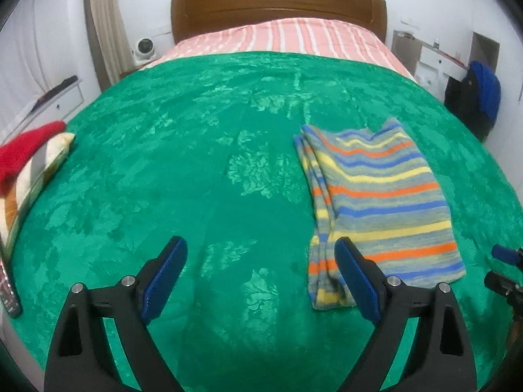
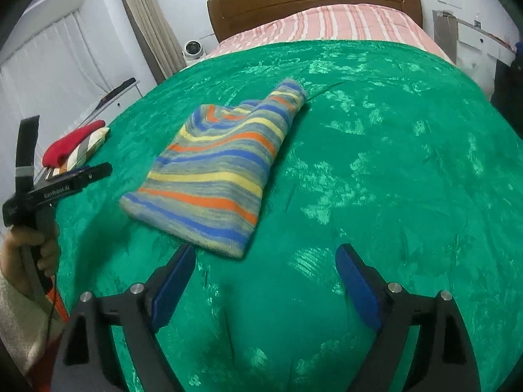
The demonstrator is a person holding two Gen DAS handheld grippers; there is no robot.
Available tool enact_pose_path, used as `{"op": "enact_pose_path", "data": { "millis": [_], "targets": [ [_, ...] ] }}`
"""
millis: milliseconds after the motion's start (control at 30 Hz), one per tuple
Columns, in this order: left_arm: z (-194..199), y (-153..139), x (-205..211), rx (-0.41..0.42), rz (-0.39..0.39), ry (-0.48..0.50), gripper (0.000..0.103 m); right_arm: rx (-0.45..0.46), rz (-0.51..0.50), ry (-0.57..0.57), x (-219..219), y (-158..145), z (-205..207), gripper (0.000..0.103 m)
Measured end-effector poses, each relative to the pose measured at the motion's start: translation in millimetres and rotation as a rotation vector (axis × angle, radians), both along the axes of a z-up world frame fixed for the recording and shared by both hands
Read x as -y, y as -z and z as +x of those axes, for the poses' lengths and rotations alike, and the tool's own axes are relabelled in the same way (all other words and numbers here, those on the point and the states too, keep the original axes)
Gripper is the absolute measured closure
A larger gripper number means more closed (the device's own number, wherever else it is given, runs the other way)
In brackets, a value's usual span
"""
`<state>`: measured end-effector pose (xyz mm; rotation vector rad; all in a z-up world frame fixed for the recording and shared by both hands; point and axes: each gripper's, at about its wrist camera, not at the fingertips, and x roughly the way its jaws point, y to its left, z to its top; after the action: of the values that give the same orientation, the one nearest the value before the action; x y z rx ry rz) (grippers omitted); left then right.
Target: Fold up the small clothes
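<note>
A small striped garment (image 1: 379,202), in blue, yellow, orange and grey, lies folded flat on the green bedspread (image 1: 196,163). My left gripper (image 1: 261,254) hovers open just left of its near edge, with only bedspread between the blue pads; its right finger (image 1: 356,277) overlaps the garment's near left corner in the picture. In the right wrist view the same garment (image 2: 212,176) lies ahead and to the left. My right gripper (image 2: 264,261) is open over bare bedspread, just short of the garment's near corner. The left gripper (image 2: 78,176) shows at the left edge, held by a hand (image 2: 26,254).
A pile of clothes with a red piece (image 1: 29,153) on top sits at the bed's left edge. A striped pink sheet (image 1: 294,39) and a wooden headboard (image 1: 278,3) lie at the far end. A dark and blue bundle (image 1: 480,94) hangs beside the bed on the right.
</note>
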<state>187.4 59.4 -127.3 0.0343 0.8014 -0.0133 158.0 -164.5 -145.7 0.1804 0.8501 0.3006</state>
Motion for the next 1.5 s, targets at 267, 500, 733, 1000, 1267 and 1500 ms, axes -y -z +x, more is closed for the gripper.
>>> {"op": "enact_pose_path", "data": {
  "millis": [267,500,733,1000,1267,1500],
  "targets": [
    [7.2,0.4,5.9,0.018,0.085,0.008,0.009,0.008,-0.024,-0.005,-17.5,3.4,12.4,0.016],
    [82.7,22.9,-21.5,-0.190,-0.436,0.205,0.002,0.013,0.133,0.073,10.0,-8.4,63.3,0.016],
    [122.6,48.4,5.1,-0.268,-0.281,0.219,0.002,-0.114,0.316,0.095,9.9,6.1,149.7,0.016],
    [43.0,26.7,-32.8,-0.071,-0.066,0.134,0.002,-0.017,0.150,0.127,27.7,-0.9,88.9,0.016],
    [1.3,75.7,-54.1,-0.086,-0.009,-0.008,0.000,-0.010,-0.154,0.261,39.5,18.9,-14.1,0.000],
    [-9.5,84.1,-54.5,-0.029,0.010,-0.025,0.000,0.021,-0.165,0.281,42.9,58.4,-13.3,0.000]
  ]
}}
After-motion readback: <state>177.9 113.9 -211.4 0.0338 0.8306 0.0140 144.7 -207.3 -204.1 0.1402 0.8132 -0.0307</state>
